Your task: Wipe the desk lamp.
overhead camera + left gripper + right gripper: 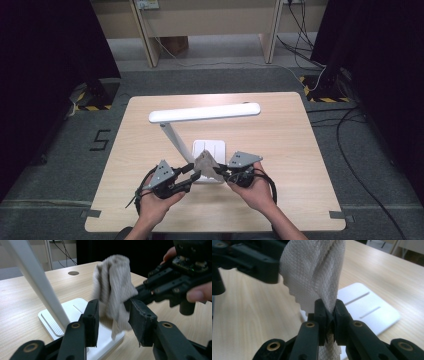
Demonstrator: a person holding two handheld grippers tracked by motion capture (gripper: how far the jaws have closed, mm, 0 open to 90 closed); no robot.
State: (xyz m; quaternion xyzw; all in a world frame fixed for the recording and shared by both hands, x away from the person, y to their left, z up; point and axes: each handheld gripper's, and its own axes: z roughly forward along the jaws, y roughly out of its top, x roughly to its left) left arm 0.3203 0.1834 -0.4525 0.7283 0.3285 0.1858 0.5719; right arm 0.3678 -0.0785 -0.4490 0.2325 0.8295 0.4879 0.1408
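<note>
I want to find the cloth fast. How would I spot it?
Look at the wooden table with the white desk lamp on it. Just above the front of the lamp's flat white base, between the person's two black grippers, hangs a crumpled beige cloth. It is the one soft, wrinkly thing there, pinched in the right gripper's jaws.

White desk lamp (204, 113) on wooden table (280, 135), cables (350, 125) on grey floor (65, 165) at right

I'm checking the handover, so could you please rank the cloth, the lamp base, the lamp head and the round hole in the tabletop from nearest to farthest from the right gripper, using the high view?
1. Cloth, pinched in the right gripper.
2. Lamp base, just beyond it.
3. Lamp head, farther back.
4. Round hole, just behind the head.
</note>
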